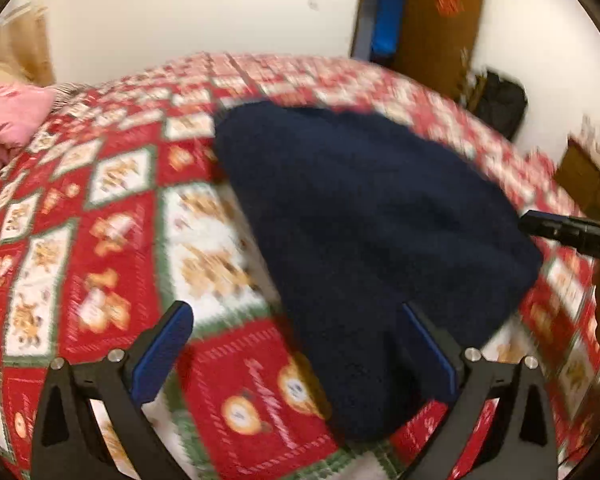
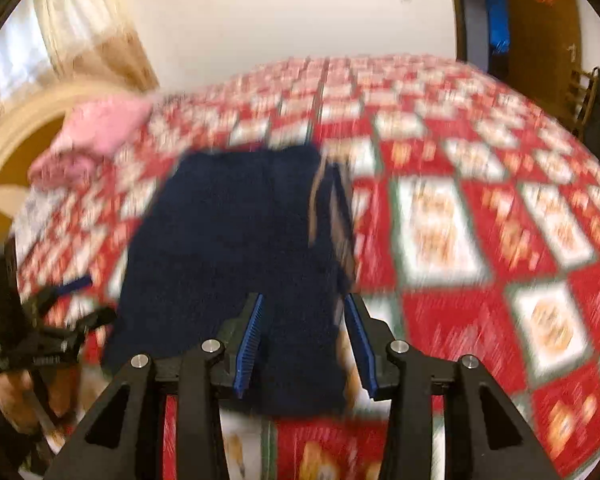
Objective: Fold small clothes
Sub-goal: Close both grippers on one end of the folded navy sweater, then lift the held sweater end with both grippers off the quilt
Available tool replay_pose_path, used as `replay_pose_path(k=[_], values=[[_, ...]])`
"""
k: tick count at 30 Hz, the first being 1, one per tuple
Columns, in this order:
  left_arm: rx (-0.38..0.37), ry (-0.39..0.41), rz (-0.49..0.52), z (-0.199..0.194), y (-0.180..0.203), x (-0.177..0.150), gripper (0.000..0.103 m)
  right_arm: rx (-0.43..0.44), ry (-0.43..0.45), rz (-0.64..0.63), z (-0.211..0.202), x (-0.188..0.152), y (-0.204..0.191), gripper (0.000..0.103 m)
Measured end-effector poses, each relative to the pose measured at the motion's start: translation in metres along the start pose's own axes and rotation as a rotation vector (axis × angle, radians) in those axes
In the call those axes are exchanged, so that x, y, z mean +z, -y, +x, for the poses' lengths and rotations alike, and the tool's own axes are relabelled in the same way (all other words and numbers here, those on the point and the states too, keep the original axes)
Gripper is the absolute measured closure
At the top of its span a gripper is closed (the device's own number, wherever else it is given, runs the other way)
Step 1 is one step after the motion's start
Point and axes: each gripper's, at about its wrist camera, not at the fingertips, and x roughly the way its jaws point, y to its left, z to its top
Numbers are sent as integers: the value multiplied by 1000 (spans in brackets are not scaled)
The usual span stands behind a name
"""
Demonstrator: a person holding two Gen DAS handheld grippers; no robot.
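Note:
A navy garment (image 1: 372,216) lies on a bed with a red, white and green patterned bedspread (image 1: 112,240). My left gripper (image 1: 298,320) is open wide, its left pad over bare bedspread and its right finger over the garment's near corner. Seen from the right wrist, the navy garment (image 2: 236,240) fills the gap between the pads of my right gripper (image 2: 304,320), which is shut on its near right edge; a brown strip runs along that edge. The right gripper (image 1: 560,232) also shows at the garment's right side. The left gripper (image 2: 60,312) and a hand appear at far left.
Pink clothes (image 1: 12,120) are heaped at the bed's far left corner, also visible as pink clothes (image 2: 96,132). A white wall, a dark door frame with a brown panel (image 1: 440,20) and a dark bag (image 1: 500,104) stand behind the bed. Both views are motion-blurred.

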Motion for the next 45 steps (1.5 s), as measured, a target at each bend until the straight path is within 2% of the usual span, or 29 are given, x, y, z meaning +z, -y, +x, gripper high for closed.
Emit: replay_pose_path(k=[3,7,11,12,13,15,16,18,20,21,23,24,25,28,30,33,36,38,40,45], values=[[44,30,-24,4,-15,18,0,-2,-14,15,31,49,7,60],[50,-1,-89,29,-26,26,0,5,-133,106,112,98,23,60],[33,-35,-103,42,-25,14,0,113,-278,216,169,100,36,61],[33,-29,-94,40,-23,14,0,121,-277,219,170,97,35,84],[29,-22,-86,37,-21,14,0,124,-245,198,163,94,31,95],[18,-22,-85,35,-22,14,0,114,-196,171,150,89,29,96],[7,-24,-88,35,-23,12,0,77,-178,191,146,85,34,96],[-2,-30,-95,38,-24,10,0,43,-197,240,154,79,50,96],[-10,-37,-97,41,-22,9,0,65,-229,230,169,73,53,95],[-7,-41,-90,42,-21,10,0,75,-206,227,165,73,53,95],[10,-33,-65,39,-16,12,0,79,-173,256,156,77,55,76],[11,-27,-58,36,-15,12,0,86,-161,270,150,77,57,57],[5,-21,-51,31,-15,13,0,114,-150,289,143,76,61,50],[-13,19,-85,16,-23,21,0,209,-150,303,127,68,66,50],[-33,45,-125,10,-31,27,0,232,-173,300,121,58,68,50],[-61,24,-165,17,-37,38,0,233,-228,293,122,39,68,50],[-72,-25,-170,38,-32,44,0,298,-244,333,126,26,75,50],[-83,-66,-168,55,-27,45,0,337,-241,377,132,21,81,47],[-77,-73,-160,64,-23,44,0,406,-241,426,142,15,88,45],[-66,-74,-131,71,-16,42,0,465,-207,434,147,12,87,45]])
